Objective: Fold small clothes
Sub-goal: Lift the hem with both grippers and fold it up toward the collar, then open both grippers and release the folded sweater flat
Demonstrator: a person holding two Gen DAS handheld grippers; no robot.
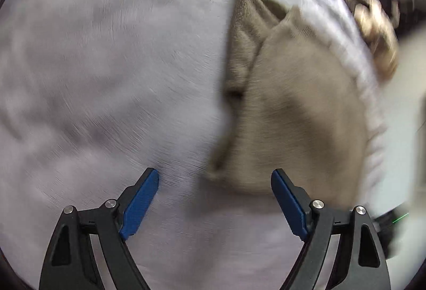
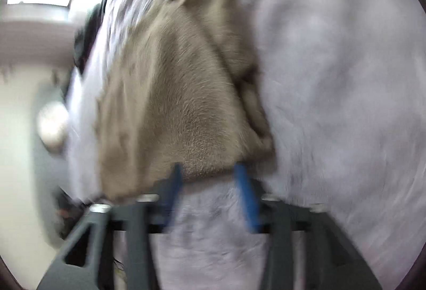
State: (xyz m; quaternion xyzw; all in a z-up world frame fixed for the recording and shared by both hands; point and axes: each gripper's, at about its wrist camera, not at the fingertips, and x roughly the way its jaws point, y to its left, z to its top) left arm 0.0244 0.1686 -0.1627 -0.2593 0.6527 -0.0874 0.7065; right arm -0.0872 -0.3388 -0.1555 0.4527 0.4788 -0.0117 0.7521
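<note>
You are looking at a plain tan garment [image 1: 300,114], its knit a shade darker brown on the folded-back flap, with no print that shows through the blur. Under it lies a pale lilac-grey cloth [image 1: 106,77], plain and faintly mottled, covering the bench. Your left tool [image 1: 215,178] is black with deep blue pads and silver pins; your right tool [image 2: 209,170] shows the same colours.
</note>
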